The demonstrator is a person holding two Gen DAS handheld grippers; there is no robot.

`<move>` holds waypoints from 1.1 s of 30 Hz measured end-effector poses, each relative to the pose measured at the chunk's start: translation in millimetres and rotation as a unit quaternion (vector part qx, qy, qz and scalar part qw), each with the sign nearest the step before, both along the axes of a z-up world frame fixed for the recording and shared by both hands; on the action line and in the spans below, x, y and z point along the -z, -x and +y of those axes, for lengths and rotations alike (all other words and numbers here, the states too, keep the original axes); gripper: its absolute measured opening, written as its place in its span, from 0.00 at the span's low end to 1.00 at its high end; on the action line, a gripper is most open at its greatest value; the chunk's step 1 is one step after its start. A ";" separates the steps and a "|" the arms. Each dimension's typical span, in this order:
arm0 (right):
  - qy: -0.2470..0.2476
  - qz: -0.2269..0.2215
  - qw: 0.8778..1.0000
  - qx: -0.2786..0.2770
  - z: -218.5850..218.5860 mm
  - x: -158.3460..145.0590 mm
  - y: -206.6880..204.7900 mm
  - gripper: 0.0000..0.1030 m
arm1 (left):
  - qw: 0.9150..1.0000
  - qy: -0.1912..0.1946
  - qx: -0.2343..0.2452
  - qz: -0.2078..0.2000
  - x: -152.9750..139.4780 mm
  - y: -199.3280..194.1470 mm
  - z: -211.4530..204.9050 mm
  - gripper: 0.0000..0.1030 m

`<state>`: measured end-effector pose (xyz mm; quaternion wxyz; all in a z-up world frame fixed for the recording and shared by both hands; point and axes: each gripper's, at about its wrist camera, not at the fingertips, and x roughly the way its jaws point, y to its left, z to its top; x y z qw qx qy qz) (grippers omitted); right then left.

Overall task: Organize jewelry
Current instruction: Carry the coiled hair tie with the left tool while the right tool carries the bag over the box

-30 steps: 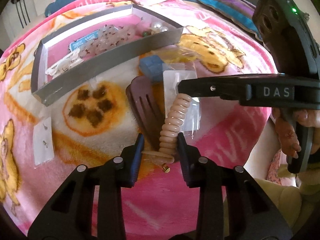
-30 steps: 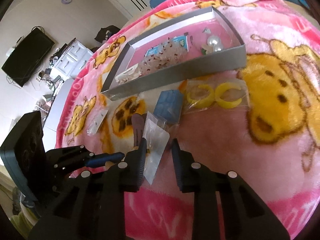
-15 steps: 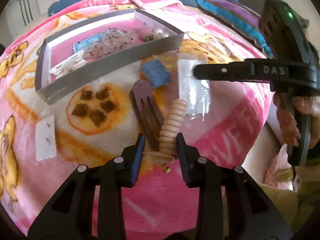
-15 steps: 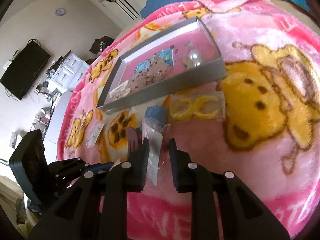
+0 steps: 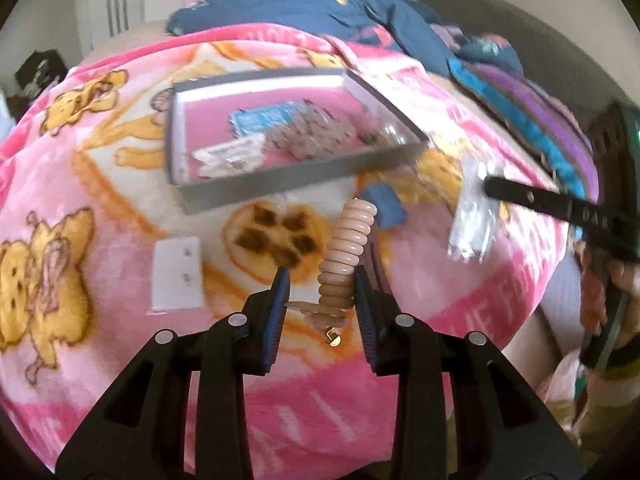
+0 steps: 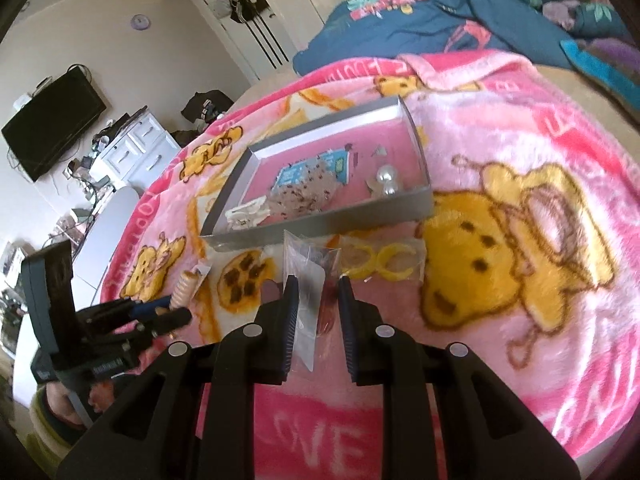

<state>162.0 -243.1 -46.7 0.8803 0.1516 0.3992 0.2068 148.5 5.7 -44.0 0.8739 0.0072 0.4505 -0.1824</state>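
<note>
The left claw [image 5: 320, 296] pinches a peach coiled bracelet [image 5: 347, 248] at its lower end, the coil standing up and leaning slightly away from the fingers, lifted clear of the pink cartoon blanket [image 5: 120, 272]. A small gold clasp [image 5: 334, 338] hangs below the pinched end. The right claw [image 6: 318, 304] is pressed together on a clear plastic packet [image 6: 306, 280], which sticks up between its pads, with something dark red showing inside it; in the left wrist view the same packet [image 5: 472, 220] hangs from the tip of the right claw's finger, above the blanket.

Beyond both claws lies a shallow grey tray [image 6: 332, 220] with a pink floor, resting on the blanket. Inside it are a blue card [image 6: 296, 174], a speckled clear bag [image 6: 308, 196], a white packet [image 6: 248, 214] at the near left corner and two pearl-like beads [image 6: 386, 182] towards the right wall.

Just in front of the tray's near wall sits a bag with yellow rings [image 6: 380, 264]. A small blue box [image 5: 384, 204] lies near the tray in the left view, behind the bracelet. A white earring card [image 5: 178, 272] lies flat on the blanket, well to the left of the left claw.

A dark blue floral duvet [image 6: 460, 16] is bunched at the far end of the bed.
</note>
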 end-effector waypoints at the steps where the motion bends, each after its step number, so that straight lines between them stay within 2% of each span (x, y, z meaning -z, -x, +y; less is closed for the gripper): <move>1: 0.003 -0.007 1.000 -0.001 1.6 -3.6 1.8 0.19 | 1.000 0.005 -0.009 -0.005 -4.3 -0.6 5.8 0.23; 10: 0.021 -0.058 0.998 -0.012 18.3 -33.9 8.9 0.19 | 0.997 0.010 -0.065 -0.035 -25.7 -2.8 38.8 0.24; 18: 0.024 -0.080 0.996 -0.024 34.6 -48.5 2.4 0.19 | 0.993 0.013 -0.096 -0.061 -43.0 -5.5 55.3 0.24; 33: 0.031 -0.119 0.992 -0.012 40.7 -75.5 -11.2 0.19 | 0.991 0.010 -0.090 -0.094 -78.6 -34.7 42.6 0.24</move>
